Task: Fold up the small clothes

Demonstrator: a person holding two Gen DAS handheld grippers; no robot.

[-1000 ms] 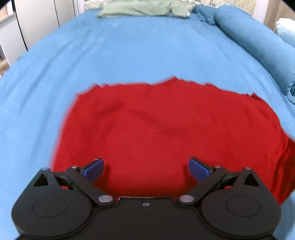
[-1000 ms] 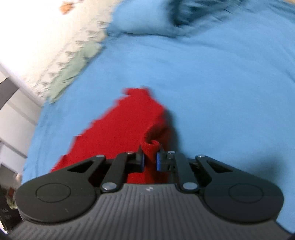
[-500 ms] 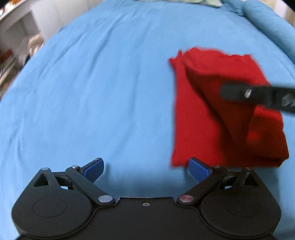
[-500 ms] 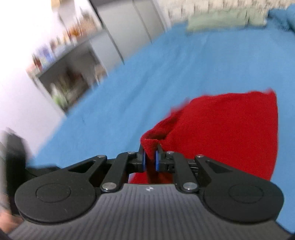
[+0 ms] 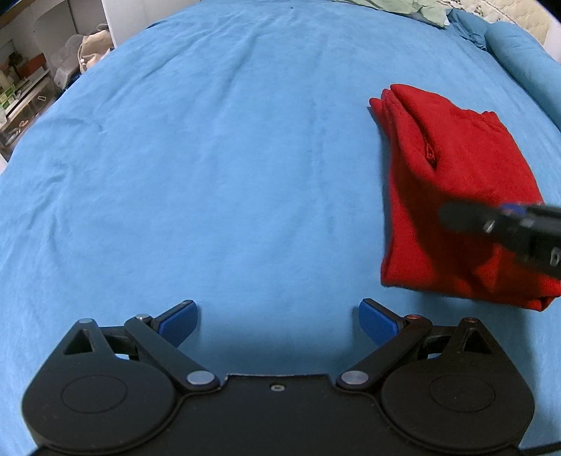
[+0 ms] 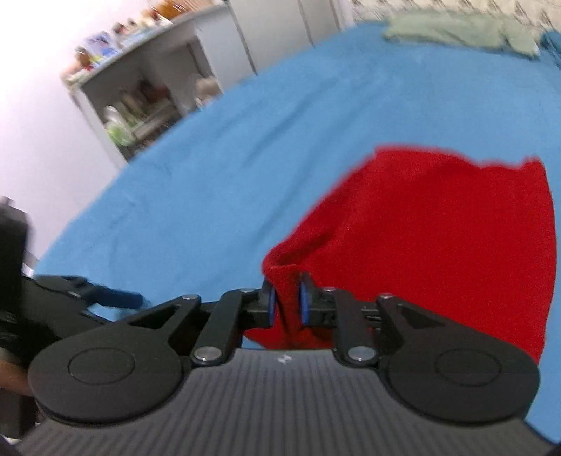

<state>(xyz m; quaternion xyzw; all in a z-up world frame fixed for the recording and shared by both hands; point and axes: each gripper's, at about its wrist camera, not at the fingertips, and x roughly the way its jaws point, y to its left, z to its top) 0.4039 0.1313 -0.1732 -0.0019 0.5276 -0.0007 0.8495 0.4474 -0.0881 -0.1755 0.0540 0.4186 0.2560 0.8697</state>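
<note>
While the right gripper pinches a bunched edge of the red cloth between its blue pads, the left gripper hangs spread wide over bare blue sheet, touching nothing; the cloth lies folded on the sheet to its right (layers stacked, edges uneven); beyond, a green cloth lies at the far edge.

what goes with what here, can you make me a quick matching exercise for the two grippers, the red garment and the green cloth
Things:
1. left gripper
2. right gripper
3. red garment
4. green cloth

States:
A. folded on the blue sheet
B. open, holding nothing
C. at the far end of the bed
D. shut on a bunched edge of fabric

Pairs: 1-B, 2-D, 3-A, 4-C
</note>
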